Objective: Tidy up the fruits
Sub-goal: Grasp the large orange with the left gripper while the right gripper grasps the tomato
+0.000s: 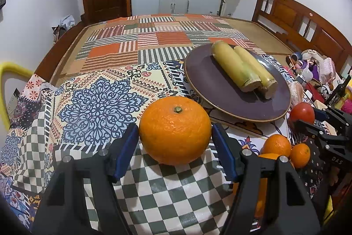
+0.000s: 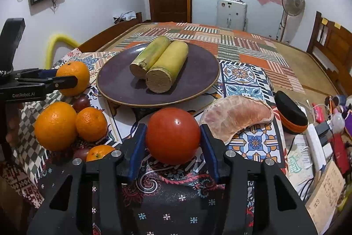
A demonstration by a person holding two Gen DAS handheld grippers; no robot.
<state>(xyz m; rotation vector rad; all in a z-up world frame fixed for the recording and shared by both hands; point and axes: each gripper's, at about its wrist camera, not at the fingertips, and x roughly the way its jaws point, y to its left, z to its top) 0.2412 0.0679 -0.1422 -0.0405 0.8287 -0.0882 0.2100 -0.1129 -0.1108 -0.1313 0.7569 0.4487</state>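
Note:
My left gripper is shut on a large orange, its blue pads against both sides. The same orange shows in the right wrist view. My right gripper is shut on a red tomato, which also shows in the left wrist view. A dark purple plate holds two sugarcane pieces behind both grippers. It also shows in the left wrist view. Loose oranges and a dark passion fruit lie at the left.
A peeled pomelo segment lies right of the tomato. A black and orange case and clutter sit at the right edge. A patterned cloth covers the bed surface. A wooden headboard stands at the far right.

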